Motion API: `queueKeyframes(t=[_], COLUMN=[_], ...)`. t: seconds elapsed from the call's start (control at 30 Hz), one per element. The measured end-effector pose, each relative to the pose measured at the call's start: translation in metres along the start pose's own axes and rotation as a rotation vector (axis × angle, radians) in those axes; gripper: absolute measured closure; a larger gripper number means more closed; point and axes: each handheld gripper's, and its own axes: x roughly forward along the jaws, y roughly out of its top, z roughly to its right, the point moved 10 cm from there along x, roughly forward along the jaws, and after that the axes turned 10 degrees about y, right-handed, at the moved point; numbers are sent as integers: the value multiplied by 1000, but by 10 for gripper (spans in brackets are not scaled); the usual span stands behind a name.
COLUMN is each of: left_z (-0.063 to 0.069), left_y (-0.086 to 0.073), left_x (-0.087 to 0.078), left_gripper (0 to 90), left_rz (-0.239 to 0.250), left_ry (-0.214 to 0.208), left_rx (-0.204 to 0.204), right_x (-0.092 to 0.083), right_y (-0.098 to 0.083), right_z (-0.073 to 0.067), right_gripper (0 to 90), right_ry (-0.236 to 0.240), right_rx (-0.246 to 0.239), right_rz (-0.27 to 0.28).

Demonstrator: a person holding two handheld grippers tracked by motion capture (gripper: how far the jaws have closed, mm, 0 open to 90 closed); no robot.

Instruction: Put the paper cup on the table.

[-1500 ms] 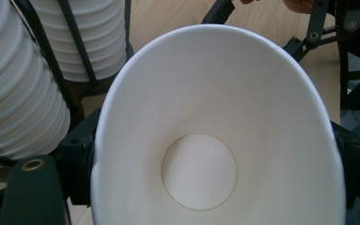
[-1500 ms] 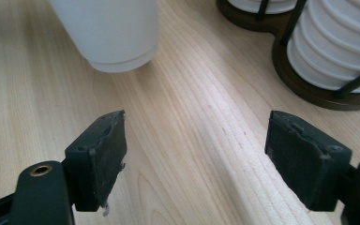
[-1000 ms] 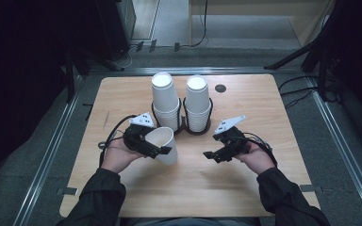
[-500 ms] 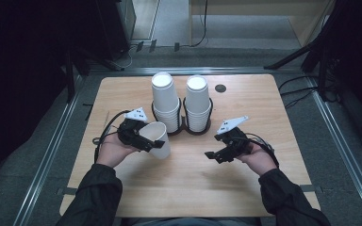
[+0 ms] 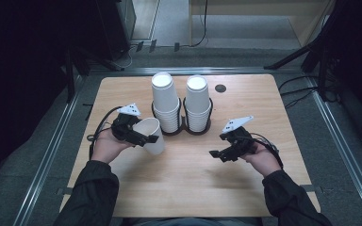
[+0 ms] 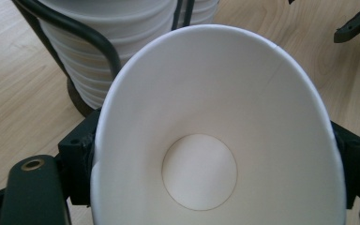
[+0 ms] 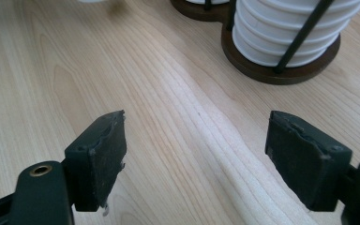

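High view has my left gripper (image 5: 143,136) clamped on a single white paper cup (image 5: 152,135), tipped on its side just left of the black cup holder (image 5: 184,128) with its two white stacks (image 5: 166,101). Left gripper view looks straight into the cup's mouth, a jaw pressing each side of the wall. My right gripper (image 5: 218,154) hangs spread wide with nothing in it over bare wooden table (image 5: 188,179); open wood runs from there to the near edge.
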Motion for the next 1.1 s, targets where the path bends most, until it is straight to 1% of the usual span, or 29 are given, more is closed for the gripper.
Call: queueKeyframes(t=[0.07,0.1,0.23,0.33,0.4,0.43,0.53,0.73,0.97,1.0,1.1], left_z=[-4,-6,-16,-22,-27,-28,-34,-45,-55,-56,-61], left_y=[-1,-2,-4,-6,-7,-8,-11,-11,-14,-14,-16], left_x=[-2,-3,-9,-11,-12,-13,-16,-23,-23,-23,-22], left_gripper=[160,160,160,160,159,159,157,157,157,157,156], left_rz=[1,-1,3,2,1,-4,-18,-7,-14,-17,-23], left_ry=[3,10,23,25,36,31,50,64,73,72,82], left_rx=[-10,-9,-24,-37,-39,-45,-42,-58,-72,-74,-79], right_x=[-1,-1,-1,-1,-1,-2,-3,-5,-6,-6,-5], right_y=[-1,-1,-5,-7,-8,-8,-9,-14,-14,-14,-14], right_z=[1,2,7,9,10,10,11,13,13,14,15], right_gripper=[207,207,207,206,206,206,206,207,205,205,206], right_ry=[-2,-3,-15,-22,-26,-27,-34,-50,-51,-55,-55], right_rx=[13,13,27,27,28,30,31,22,16,21,19], right_rz=[2,3,-14,-16,-16,-18,-18,-30,-30,-31,-32])
